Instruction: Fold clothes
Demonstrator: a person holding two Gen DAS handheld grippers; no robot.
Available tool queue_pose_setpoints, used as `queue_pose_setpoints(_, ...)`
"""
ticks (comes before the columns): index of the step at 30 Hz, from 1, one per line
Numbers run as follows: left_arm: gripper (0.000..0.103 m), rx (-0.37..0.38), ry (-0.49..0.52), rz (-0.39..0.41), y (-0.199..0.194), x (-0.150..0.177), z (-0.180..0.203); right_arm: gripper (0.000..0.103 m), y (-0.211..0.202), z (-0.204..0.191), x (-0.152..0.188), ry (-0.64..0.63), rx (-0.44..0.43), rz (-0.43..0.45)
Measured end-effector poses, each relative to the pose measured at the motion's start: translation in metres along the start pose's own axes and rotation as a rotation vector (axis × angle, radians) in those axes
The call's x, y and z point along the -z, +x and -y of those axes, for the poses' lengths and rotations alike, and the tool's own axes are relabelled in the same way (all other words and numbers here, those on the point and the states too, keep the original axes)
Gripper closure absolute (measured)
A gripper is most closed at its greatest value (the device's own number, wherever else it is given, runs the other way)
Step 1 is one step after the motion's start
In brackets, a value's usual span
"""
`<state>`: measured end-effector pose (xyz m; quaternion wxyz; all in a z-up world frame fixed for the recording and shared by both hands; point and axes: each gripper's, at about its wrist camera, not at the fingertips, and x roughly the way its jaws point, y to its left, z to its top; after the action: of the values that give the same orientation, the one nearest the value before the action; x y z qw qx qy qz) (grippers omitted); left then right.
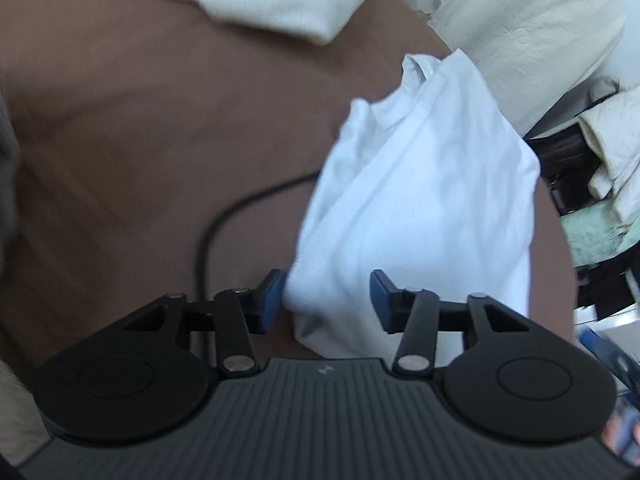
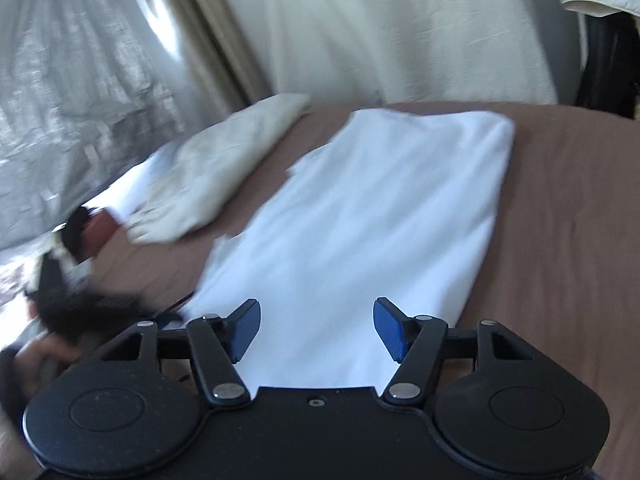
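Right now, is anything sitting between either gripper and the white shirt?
Nothing visible. The white shirt lies on the brown bedcover directly ahead of the open left gripper and open right gripper. The black cable runs beside it.

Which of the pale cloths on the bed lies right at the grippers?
The bluish-white garment, folded long, reaching between the right gripper's open jaws; the cream cloth lies farther left.

— What do we have under our left gripper (image 1: pixel 326 300)?
— A folded white garment (image 1: pixel 416 216) on the brown sheet (image 1: pixel 140 128) — its near corner sits between our parted blue pads (image 1: pixel 269 300). A black cable (image 1: pixel 224 220) curves beside it.
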<state>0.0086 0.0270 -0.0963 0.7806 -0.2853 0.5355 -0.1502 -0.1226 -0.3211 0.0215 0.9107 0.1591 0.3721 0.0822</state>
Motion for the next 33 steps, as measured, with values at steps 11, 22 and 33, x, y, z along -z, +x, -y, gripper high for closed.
queue_pose_setpoints(11,0.051,0.023,-0.167,0.007,0.007,0.003,-0.019,0.032,0.081,0.120,0.022,0.466,-0.014,-0.099)
queue_pose_setpoints(22,0.058,0.078,-0.067,-0.052,0.021,0.007,-0.001,0.032,0.097,0.085,0.085,0.611,-0.435,-0.396)
queue_pose_setpoints(33,0.072,0.078,-0.087,-0.019,0.029,0.010,0.000,0.042,0.099,0.035,0.102,0.587,-0.455,-0.413)
